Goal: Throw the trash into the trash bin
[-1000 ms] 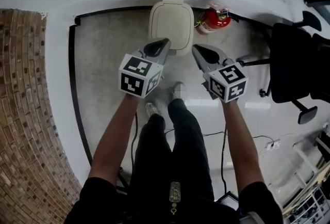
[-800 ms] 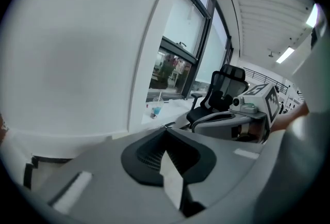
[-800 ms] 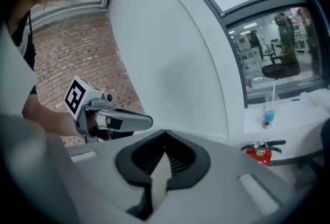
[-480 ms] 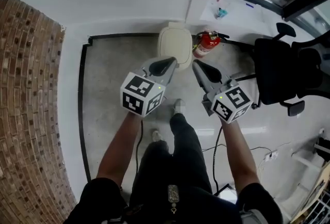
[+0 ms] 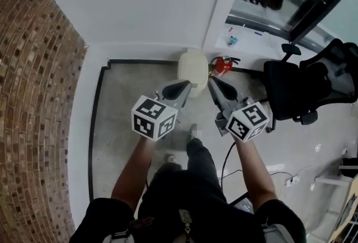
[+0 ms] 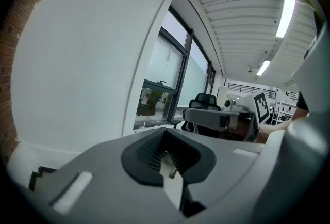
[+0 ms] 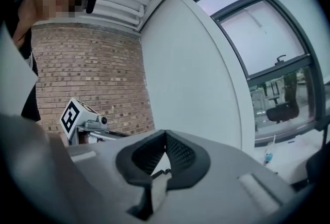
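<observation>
Fingers [image 6: 147, 153] of the left gripper [image 5: 184, 85] were pressed together with nothing between them; those of the right gripper [image 5: 212, 81] likewise met at their tips and carried nothing; both grippers were held out in front of the person, side by side and apart.

No piece of trash was visible in any view, neither in the fingers nor on the grey concrete floor [image 5: 120, 102]; the cream-coloured plastic trash bin with a flat lid [image 5: 192, 64] stood on that floor against the white wall [image 5: 145, 6], its lid apparently down.

Judged from the head view, the bin lay beyond and below the fingertips, well apart from them and roughly in line with the gap between the two grippers; a red fire extinguisher [image 5: 222, 65] stood just beside it on its right, and a black office chair [image 5: 302, 88] further right.

Judgement on progress: with both grippers empty and the lid closed, either the trash had already gone in or none had been picked up; the pictures did not settle which; nothing showed a disposal under way.
</observation>
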Action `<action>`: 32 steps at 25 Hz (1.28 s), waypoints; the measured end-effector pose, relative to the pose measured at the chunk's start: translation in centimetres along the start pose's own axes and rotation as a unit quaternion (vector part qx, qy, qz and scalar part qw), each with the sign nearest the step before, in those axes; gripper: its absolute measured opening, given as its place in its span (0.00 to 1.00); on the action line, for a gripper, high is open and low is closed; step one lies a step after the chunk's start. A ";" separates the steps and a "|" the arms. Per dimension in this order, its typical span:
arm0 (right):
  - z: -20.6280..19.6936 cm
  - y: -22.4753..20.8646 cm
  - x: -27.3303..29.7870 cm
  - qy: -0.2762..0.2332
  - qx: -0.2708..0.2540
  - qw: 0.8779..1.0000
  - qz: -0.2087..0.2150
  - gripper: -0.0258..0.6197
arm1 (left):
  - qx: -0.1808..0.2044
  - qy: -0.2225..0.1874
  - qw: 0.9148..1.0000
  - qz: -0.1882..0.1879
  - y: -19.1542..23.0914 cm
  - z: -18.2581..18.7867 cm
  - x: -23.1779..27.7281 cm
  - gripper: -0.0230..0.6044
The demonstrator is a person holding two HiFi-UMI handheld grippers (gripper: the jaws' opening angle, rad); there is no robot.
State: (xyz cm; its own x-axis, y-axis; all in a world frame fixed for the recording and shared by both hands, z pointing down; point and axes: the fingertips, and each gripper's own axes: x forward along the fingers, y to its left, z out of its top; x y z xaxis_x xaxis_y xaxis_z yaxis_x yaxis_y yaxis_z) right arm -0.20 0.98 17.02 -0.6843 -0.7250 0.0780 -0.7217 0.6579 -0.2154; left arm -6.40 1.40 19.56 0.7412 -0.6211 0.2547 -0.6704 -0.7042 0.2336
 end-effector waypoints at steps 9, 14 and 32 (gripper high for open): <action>3.9 7.2 -3.6 -0.015 -0.057 0.998 0.008 0.04 | 0.039 -0.035 0.999 -0.014 -4.6 3.7 -5.9 0.05; 4.9 8.9 -5.2 -0.022 -0.058 0.998 0.000 0.04 | 0.047 -0.036 0.998 -0.016 -6.0 4.0 -7.6 0.05; 6.5 10.6 -6.5 -0.038 -0.062 0.997 -0.004 0.04 | 0.058 -0.049 0.997 -0.012 -8.1 5.2 -9.3 0.05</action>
State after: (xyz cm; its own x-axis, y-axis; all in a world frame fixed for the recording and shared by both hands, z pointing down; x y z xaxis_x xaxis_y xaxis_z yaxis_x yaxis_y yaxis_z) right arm -2.70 11.30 7.91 -0.6721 -0.7404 0.0050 -0.7376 0.6689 -0.0924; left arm -7.67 11.05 10.46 0.7608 -0.6299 0.1564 -0.6480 -0.7509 0.1279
